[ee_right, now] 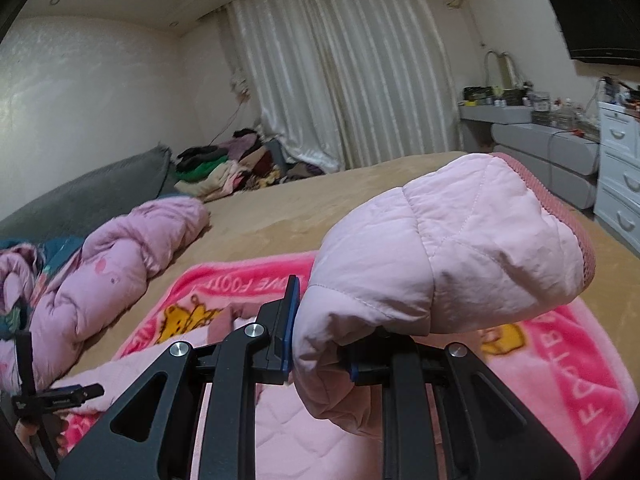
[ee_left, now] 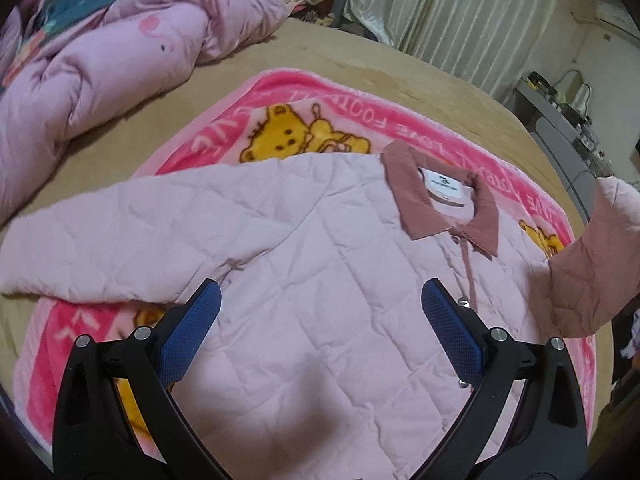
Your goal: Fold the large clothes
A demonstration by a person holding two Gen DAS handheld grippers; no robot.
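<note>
A pale pink quilted jacket [ee_left: 304, 264] with a darker pink collar [ee_left: 444, 208] lies face up on a pink bear-print blanket [ee_left: 360, 120]. Its left sleeve [ee_left: 100, 248] stretches flat out to the left. My left gripper [ee_left: 320, 312] hovers open over the jacket's chest, with nothing between its blue pads. Lifted off the bed at the right edge is the right sleeve [ee_left: 592, 264]. In the right wrist view my right gripper [ee_right: 320, 344] is shut on that sleeve [ee_right: 448, 264], whose ribbed cuff [ee_right: 560, 208] bulges up above the fingers.
A crumpled pink duvet [ee_left: 112, 64] lies at the back left of the tan bed [ee_left: 360, 56]. A heap of clothes [ee_right: 232, 164] sits by the curtains [ee_right: 344, 80]. Grey cabinets [ee_right: 544, 152] and white drawers [ee_right: 620, 176] stand to the right.
</note>
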